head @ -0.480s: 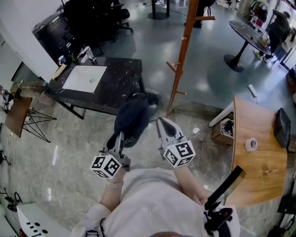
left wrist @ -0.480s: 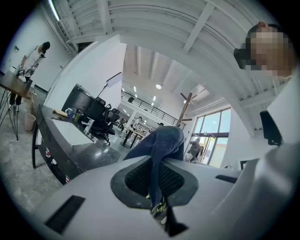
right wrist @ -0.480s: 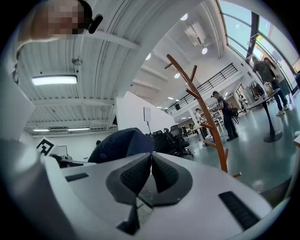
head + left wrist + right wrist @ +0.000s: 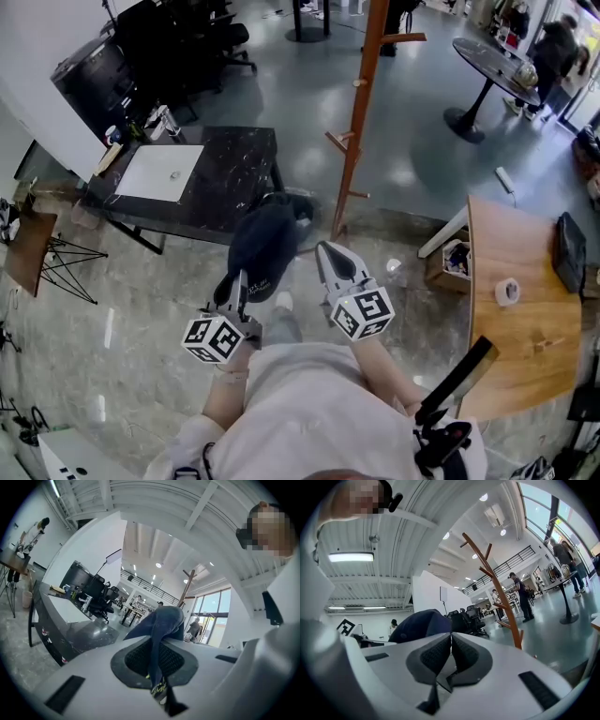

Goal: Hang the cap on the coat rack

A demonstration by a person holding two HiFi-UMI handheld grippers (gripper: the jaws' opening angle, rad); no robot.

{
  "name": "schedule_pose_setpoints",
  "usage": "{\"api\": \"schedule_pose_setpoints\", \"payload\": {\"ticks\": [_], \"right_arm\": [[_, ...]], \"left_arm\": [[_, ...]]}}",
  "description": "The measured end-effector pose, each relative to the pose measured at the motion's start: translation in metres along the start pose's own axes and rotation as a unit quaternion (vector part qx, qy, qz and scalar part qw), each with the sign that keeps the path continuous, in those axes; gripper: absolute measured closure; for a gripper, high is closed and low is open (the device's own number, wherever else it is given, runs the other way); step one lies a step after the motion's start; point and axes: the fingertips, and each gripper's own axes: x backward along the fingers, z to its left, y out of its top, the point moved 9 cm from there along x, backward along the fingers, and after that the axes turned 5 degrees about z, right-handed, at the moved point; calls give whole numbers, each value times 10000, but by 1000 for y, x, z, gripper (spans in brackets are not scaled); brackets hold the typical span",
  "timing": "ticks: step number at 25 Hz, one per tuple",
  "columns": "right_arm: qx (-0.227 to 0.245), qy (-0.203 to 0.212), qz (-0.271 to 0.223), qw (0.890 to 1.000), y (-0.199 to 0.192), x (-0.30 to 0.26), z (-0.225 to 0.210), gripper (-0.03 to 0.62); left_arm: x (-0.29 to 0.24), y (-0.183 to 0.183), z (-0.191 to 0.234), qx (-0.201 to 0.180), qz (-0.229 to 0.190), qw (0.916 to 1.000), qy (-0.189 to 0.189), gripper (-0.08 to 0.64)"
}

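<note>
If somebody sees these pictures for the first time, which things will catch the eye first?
First the dark blue cap, pinched in the left gripper and held up in front of the person, mid-picture in the head view. Just beyond it rises the tall orange-brown coat rack, the pegs in view bare. The right gripper, shut and empty, points forward beside the cap.

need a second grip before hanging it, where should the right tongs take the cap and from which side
Probably the cap's free rim edge nearest the right tongs, coming in sideways from the person's right. The left tongs pinch a thin edge of it, and the rounded crown offers no fold. The right tongs are shut, so open them first.
</note>
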Motion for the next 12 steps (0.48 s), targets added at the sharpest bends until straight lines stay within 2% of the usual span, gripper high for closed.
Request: {"api": "schedule_pose_setpoints", "payload": {"ticks": [12], "right_arm": [[93,-599,-85,9981,28,-82,-53,569]], "left_arm": [[-130,51,45,-38,140,9980,-608,541]]}}
